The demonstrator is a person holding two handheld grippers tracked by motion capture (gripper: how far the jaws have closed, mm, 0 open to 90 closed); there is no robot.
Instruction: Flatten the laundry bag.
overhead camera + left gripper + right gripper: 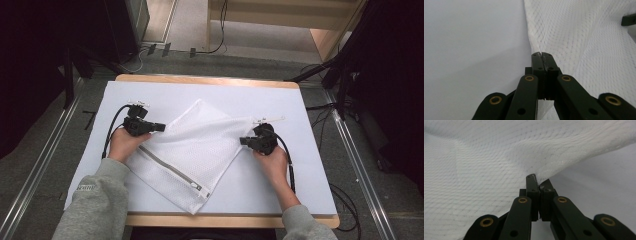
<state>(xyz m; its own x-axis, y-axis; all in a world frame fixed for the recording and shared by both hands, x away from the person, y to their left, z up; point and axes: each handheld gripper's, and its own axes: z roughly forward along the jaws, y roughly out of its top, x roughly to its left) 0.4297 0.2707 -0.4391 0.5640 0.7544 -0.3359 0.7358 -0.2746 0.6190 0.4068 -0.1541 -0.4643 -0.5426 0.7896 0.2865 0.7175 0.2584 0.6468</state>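
High view: white mesh laundry bag (192, 152) lies turned like a diamond on the white sheet (280, 185) covering the table (210, 80). Grey zipper (172, 170) runs along its lower-left side, puller near the bottom corner. Bag looks flat; through the mesh I cannot tell whether anything is inside.

Left gripper (161, 127) at the bag's left corner, right gripper (243, 141) at its right corner, each in a hand (125, 142) with grey sleeves coming in from the near edge. From above, the jaw tips are too small to judge.

Left gripper view settles it: left gripper (541, 53) has its jaws pressed together with a pinch of mesh caught at the tips; the mesh fans out up and to the right, bare sheet on the left. A dark bit of the other gripper (629, 20) shows at the far right edge.

Right gripper view: right gripper (537, 180) jaws likewise closed on the mesh hem, one tip a little ahead of the other. Fabric rises off the sheet here and drapes in a soft fold, a lift the high view barely hints at.

Room: bag sits mid-table, bottom corner near the near edge, top corner well clear of the far edge. Open sheet lies to both sides. Beyond the table, floor rails, cables and dark stands.
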